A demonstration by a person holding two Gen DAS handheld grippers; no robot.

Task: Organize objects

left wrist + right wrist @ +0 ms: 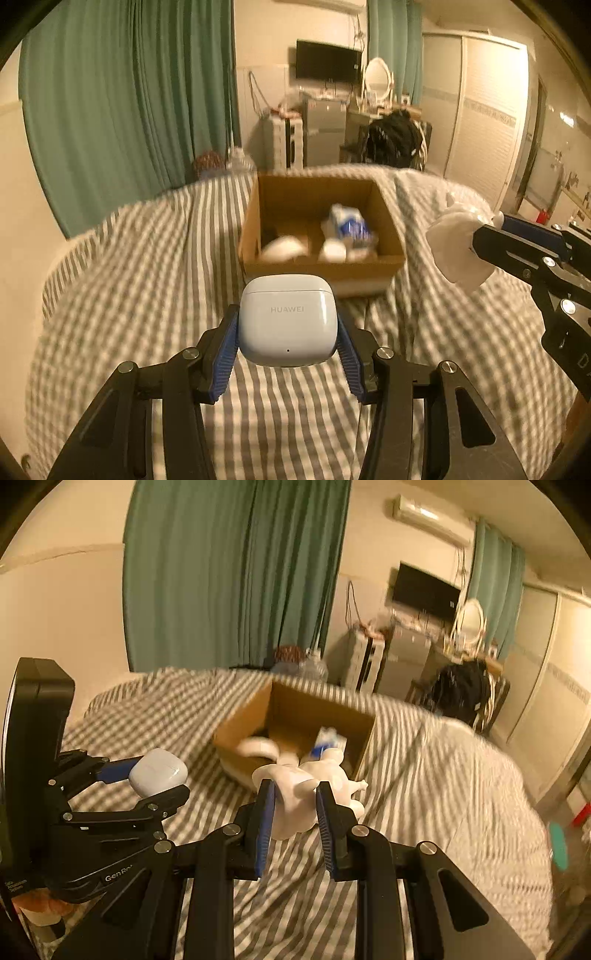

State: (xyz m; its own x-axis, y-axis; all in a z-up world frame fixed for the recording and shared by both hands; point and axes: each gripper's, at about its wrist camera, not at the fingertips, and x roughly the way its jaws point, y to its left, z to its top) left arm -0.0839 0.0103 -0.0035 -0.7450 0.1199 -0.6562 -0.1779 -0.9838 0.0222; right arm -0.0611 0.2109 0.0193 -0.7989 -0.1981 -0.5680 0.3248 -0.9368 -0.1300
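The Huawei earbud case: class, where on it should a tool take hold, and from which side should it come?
Grip the earbud case across its two narrow sides, below the lid seam, coming from its rounded bottom end. The logo face is broad, so the flanks offer the narrower span to pinch. The left tool holds it this way now, one blue pad on each flank, lid end pointing towards the cardboard box.

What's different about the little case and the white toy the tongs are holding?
The earbud case is smooth, rounded and pale blue with HUAWEI on it; the white toy is lumpy with bits sticking out. The left tongs hold the case, the right tongs the toy. Both are lifted above the striped bed.
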